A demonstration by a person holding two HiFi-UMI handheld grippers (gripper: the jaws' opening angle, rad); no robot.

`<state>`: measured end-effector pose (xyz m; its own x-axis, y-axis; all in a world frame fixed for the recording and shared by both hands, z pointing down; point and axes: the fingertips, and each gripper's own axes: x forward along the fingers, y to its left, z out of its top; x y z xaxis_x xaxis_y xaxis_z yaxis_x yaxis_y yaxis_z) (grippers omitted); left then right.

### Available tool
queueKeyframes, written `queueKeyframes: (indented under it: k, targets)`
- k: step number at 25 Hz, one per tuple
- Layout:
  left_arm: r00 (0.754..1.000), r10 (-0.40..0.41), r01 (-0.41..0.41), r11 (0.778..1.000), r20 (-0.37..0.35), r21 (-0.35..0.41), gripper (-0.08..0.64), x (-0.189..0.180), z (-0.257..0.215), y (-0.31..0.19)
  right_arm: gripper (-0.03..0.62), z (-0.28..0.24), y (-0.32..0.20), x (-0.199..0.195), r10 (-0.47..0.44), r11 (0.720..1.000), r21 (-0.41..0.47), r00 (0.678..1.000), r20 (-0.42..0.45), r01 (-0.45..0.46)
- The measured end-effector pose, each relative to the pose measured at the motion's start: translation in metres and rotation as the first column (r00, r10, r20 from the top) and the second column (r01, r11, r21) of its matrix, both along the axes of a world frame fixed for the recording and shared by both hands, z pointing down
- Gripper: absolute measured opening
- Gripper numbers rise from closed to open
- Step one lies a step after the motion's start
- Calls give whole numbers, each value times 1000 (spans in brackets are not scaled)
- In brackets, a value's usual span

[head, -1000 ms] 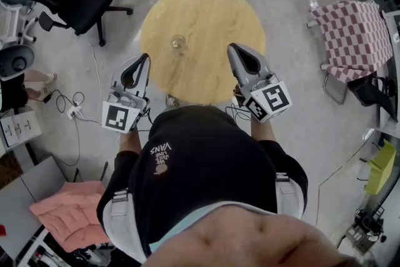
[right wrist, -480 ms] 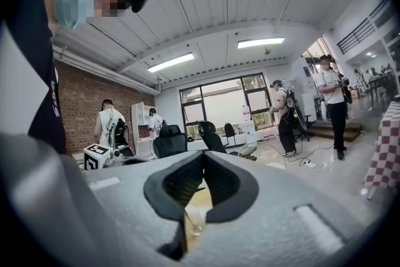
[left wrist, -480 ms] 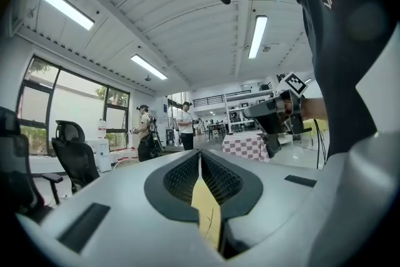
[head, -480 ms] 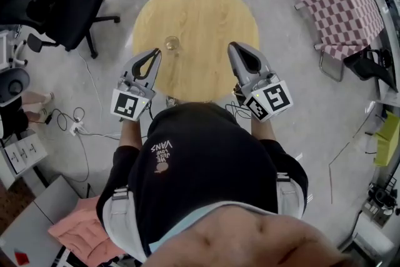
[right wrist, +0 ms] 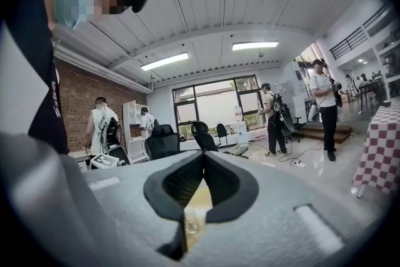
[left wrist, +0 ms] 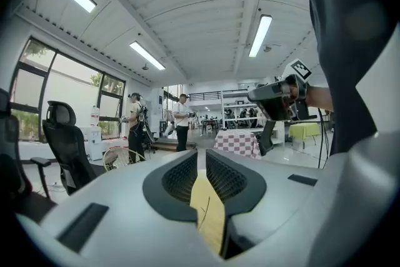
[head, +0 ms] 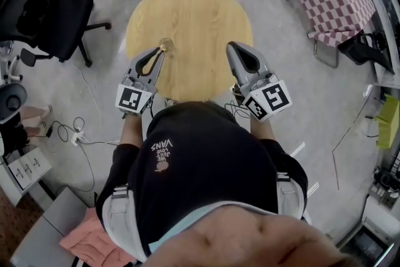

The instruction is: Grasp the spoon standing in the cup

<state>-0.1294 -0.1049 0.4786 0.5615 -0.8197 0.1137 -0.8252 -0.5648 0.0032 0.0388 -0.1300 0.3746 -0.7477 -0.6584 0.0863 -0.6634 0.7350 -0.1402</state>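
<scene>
— Where to look for the cup (head: 166, 44)?
— On the round table (head: 206, 9), toward its left side, just beyond the tips of the left gripper (head: 160, 52). Clear glass, by the look of it. Also caught from the right gripper (right wrist: 203, 156), low in the opening behind its tips.
— And the spoon?
— Too small to make out in any view. Presumably leaning inside, handle above the rim.
— State of the fingers (left wrist: 181, 179)?
— Left: barely apart, only a thin slit between them, nothing in it. Right: tips pressed together, empty, held over the table's right side, well apart from the cup.
— Slit too narrow for a handle, then?
— Hard to say. Better opened wider before going in.
— How to expect the spoon to handle?
— Likely light, stiff and smooth, so prone to slipping or pivoting between soft fingers. Loose in the cup too, free to swing round the rim at a nudge.
— Where to take hold?
— High on the handle, clear of the rim, fingers on the flat faces. Close gently, then lift straight up.
— Main worry?
— Knocking the glass. Light, fragile, easy to tip. Keep off its wall.
</scene>
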Motion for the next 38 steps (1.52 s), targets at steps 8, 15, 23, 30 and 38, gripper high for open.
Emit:
queueKeyframes:
  k: [8, 15, 23, 30, 38]
  targets:
    - [994, 69, -68, 997, 82, -19, 74, 8, 39, -5, -3, -1, 1, 14, 38, 999, -9, 999, -5, -38]
    - [989, 115, -108, 991, 96, -75, 101, 16, 68, -6, -2, 1, 3, 16, 36, 999, -32, 999, 9, -36]
    - [985, 132, -118, 985, 113, -125, 101, 27, 92, -12, -3, 5, 3, 29, 67, 997, -43, 998, 5, -67]
    - [984, 142, -124, 981, 110, -150, 101, 32, 106, -24, -3, 8, -2, 42, 104, 993, -52, 995, -1, -104]
    - [984, 128, -106, 979, 123, -171, 63, 31, 115, -33, -3, 11, -6, 51, 133, 989, -64, 991, -10, -134]
